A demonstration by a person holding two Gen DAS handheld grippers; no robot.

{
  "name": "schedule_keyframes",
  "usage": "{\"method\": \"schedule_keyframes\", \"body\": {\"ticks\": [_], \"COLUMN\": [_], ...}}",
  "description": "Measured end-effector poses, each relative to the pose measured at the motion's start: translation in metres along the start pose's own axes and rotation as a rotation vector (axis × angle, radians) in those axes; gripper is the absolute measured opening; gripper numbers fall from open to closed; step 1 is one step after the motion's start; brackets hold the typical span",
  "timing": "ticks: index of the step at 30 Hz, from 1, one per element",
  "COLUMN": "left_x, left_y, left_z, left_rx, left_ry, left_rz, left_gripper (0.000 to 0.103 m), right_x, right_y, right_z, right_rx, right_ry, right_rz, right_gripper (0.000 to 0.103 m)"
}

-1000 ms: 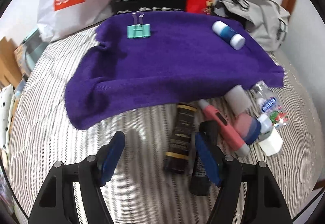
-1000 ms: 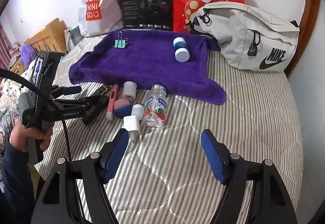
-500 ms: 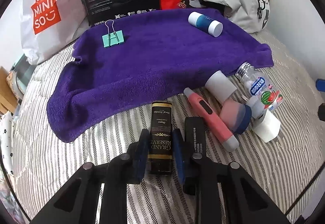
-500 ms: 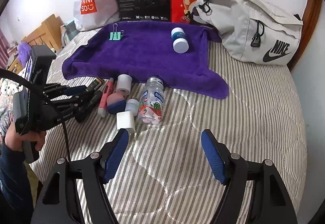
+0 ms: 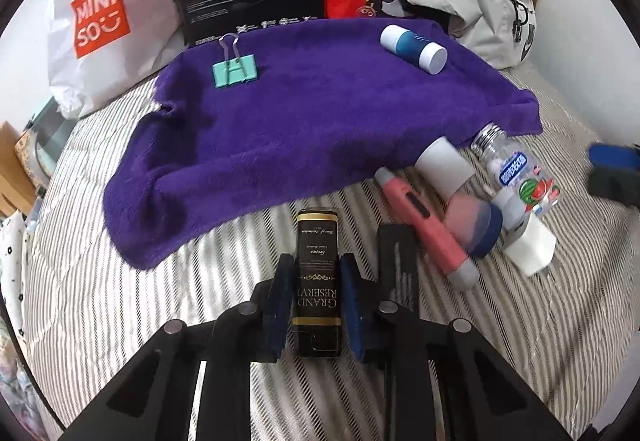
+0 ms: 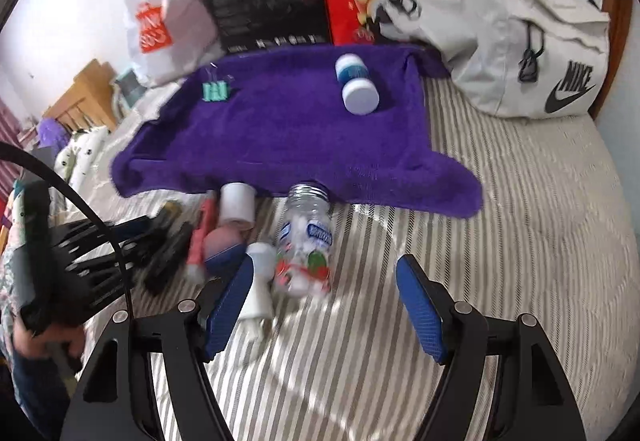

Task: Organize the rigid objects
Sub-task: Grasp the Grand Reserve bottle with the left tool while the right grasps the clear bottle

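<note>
Two items, a binder clip and a blue jar, lay on the purple towel. The left hand-held gripper clamped the black box on the near bed; the right hand-held gripper was wide open and empty. Several items remained.

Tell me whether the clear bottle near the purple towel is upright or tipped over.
Tipped over. The clear bottle lies on its side on the striped bed cover, its silver cap pointing toward the purple towel.

Purple towel, teal binder clip, grey-and-white striped bedcover.
</note>
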State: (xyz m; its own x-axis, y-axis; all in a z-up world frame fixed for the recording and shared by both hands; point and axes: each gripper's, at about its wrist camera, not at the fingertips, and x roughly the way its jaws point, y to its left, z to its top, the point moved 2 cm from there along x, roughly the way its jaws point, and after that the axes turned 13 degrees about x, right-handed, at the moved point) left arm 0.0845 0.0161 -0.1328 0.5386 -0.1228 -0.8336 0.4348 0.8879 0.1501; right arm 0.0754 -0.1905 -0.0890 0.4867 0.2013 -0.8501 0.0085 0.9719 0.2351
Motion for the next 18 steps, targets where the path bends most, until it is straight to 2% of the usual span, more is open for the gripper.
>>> {"method": "schedule_keyframes", "body": {"ticks": [5,7,10,14,16,18], "left_x": [-0.003,-0.003,-0.003,-0.004,-0.004,-0.004], "left_y": [0.007,0.007,0.007,0.008,0.009,0.009], "left_z": [-0.008,-0.008,-0.008,-0.008,-0.009,-0.009], "left_rx": [-0.026,-0.023,-0.022,-0.016,-0.024,-0.028], "left_ry": [-0.01,-0.009,-0.009,-0.018,-0.024,-0.027], "left_rz": [-0.027,-0.027,-0.033,-0.044,-0.05,-0.051], "left_gripper": [0.023,0.023,0.023,0.023,0.023,0.023], "right_x": [0.035,0.038,0.043,0.055,0.058,0.058], "right_y": [0.011,0.013,0.014,0.013,0.015,0.017], "right_z": [0.004,0.007,0.009,0.004,0.003,0.003], "right_rx": [-0.053,-0.061,-0.088,-0.095,-0.102,-0.113], "right_ry": [0.041,0.017,0.0,0.051,0.033,0.014], "right_rz": [-0.045,-0.045,-0.113,-0.112,-0.116,-0.105], "right_gripper": [0.072,0.072,0.072,0.067,0.067,0.061]}}
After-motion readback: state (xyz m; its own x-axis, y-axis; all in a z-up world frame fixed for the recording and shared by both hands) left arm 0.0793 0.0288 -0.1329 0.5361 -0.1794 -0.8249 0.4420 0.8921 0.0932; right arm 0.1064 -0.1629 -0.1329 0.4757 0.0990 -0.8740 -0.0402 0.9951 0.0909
